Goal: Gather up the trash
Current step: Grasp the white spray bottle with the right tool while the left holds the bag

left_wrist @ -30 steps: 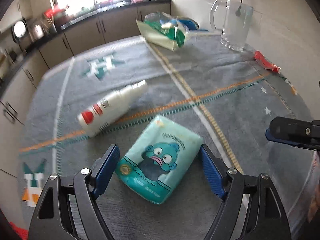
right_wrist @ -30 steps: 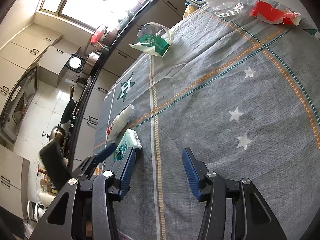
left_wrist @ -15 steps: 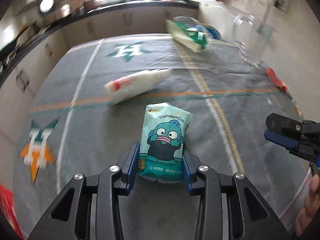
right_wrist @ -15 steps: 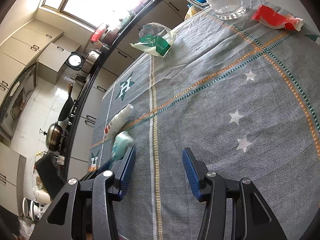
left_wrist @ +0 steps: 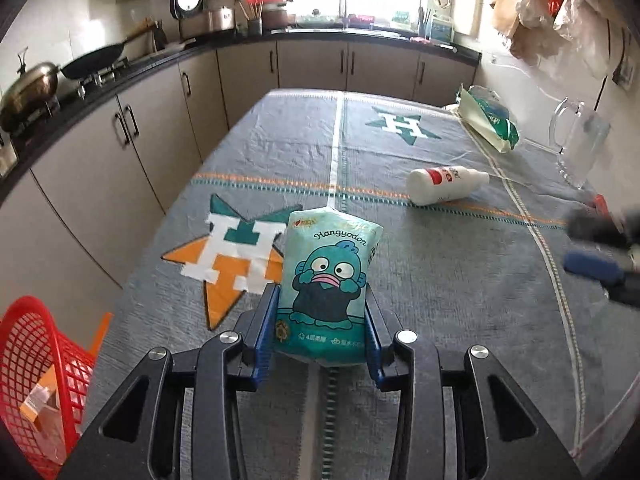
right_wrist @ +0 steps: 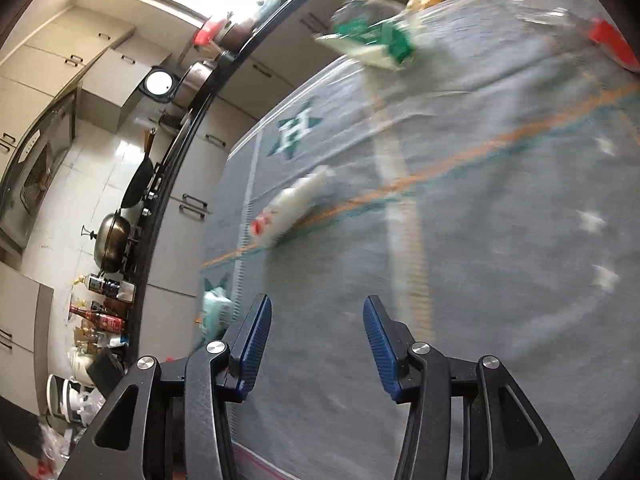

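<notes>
My left gripper (left_wrist: 322,328) is shut on a teal tissue pack (left_wrist: 326,280) with a cartoon fish and holds it upright above the table's near left part. The pack also shows in the right wrist view (right_wrist: 216,312) at the left. A white bottle (left_wrist: 446,185) with a red label lies on its side mid-table; it also shows, blurred, in the right wrist view (right_wrist: 290,208). My right gripper (right_wrist: 316,340) is open and empty above the grey cloth; it also shows blurred at the right edge of the left wrist view (left_wrist: 600,256). A red mesh basket (left_wrist: 36,384) stands at lower left, beside the table.
A green and white bag (left_wrist: 488,120) lies at the far right of the table; it also shows in the right wrist view (right_wrist: 372,40). A glass pitcher (left_wrist: 580,148) stands by the wall. A red wrapper (right_wrist: 612,42) lies at the far right. Kitchen counters run along the left and back.
My left gripper closed on the tissue pack, lifted it and swung left toward the red basket. My right gripper moved fast; its view is blurred.
</notes>
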`<state>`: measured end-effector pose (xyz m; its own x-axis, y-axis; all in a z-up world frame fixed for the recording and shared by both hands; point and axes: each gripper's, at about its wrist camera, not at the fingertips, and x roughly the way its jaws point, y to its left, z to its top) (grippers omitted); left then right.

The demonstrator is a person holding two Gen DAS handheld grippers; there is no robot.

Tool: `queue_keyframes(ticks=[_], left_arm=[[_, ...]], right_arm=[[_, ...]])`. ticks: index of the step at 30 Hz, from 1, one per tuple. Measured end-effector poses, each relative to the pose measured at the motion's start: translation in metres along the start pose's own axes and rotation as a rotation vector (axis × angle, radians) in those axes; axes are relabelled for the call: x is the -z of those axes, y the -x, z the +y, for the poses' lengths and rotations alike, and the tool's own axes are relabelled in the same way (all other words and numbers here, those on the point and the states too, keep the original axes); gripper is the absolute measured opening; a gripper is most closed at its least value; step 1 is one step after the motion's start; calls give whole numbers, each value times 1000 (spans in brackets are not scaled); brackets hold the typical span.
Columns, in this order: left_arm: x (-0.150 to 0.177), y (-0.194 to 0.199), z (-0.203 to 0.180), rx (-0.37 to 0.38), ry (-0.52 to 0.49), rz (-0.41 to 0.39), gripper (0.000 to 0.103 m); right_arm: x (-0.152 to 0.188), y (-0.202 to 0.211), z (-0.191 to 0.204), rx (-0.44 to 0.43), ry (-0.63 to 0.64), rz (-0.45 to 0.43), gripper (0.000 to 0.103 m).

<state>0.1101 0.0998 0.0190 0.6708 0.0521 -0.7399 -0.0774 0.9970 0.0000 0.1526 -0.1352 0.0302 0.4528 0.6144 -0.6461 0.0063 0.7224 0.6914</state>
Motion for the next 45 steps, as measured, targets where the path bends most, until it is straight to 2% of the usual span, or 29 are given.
queue_keyframes(ticks=[7, 14, 16, 17, 20, 26, 30, 35, 39, 45], left_arm=[[0, -9, 22, 27, 93, 27, 37], [-1, -11, 24, 40, 116, 31, 37], [-1, -11, 26, 47, 127, 32, 37], [-1, -11, 27, 51, 130, 34, 37], [-1, -11, 26, 51, 130, 35, 37], [-2, -11, 28, 57, 137, 36, 38], [-1, -12, 29, 60, 137, 34, 38], [-1, -12, 27, 70, 130, 36, 38], [0, -11, 23, 74, 112, 37, 38], [1, -8, 16, 105, 82, 30, 38]], right_arm=[[-36, -57, 50, 77, -6, -1, 43], [-56, -95, 57, 203, -47, -2, 40], [-59, -103, 62, 283, -42, -4, 40], [-60, -105, 63, 286, -49, -13, 40], [-65, -111, 76, 350, -8, -23, 40], [-75, -133, 80, 348, -10, 41, 39], [-71, -142, 87, 414, 76, 29, 33], [-56, -134, 88, 414, 172, 60, 33], [-21, -104, 74, 403, 265, 72, 33], [36, -48, 50, 354, 325, 65, 33]])
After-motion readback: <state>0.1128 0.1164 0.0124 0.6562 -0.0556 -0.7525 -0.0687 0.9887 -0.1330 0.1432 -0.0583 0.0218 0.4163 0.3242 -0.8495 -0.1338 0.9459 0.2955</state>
